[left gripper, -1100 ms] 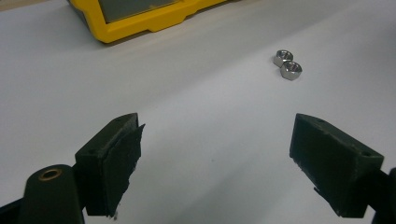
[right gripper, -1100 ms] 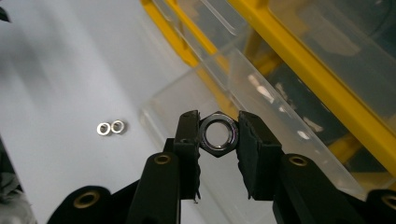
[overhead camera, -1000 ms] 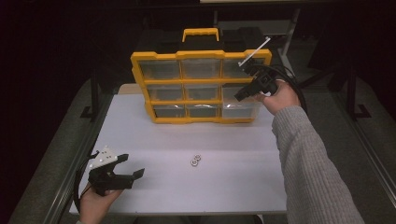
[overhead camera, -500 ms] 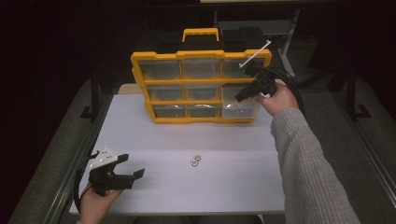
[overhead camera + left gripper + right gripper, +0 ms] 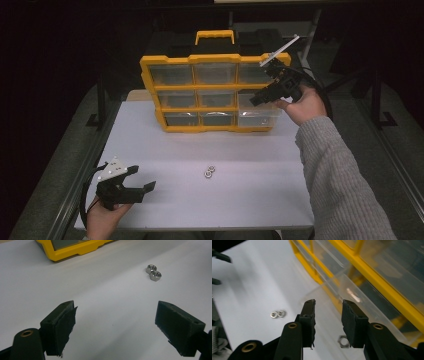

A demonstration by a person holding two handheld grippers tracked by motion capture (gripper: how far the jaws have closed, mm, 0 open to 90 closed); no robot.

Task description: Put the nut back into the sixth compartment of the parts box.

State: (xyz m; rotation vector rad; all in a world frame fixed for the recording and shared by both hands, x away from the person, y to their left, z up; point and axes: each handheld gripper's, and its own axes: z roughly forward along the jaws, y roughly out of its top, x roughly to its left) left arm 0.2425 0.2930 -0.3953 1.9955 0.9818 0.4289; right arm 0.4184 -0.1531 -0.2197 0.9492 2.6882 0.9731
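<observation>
High view overhead; 2 claw cameras close, sharing nuts (image 5: 153,272).

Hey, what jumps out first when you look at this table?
The bright yellow drawer cabinet at the table's far edge, its bottom right clear drawer pulled out a little. The right gripper hangs just above that drawer, nothing between its jaws, which have just been opening. Two small steel nuts lie side by side mid-table.

A white table (image 5: 165,145) on a dark metal frame (image 5: 100,102) stands in a dim room; grey floor (image 5: 50,165) around it.
</observation>
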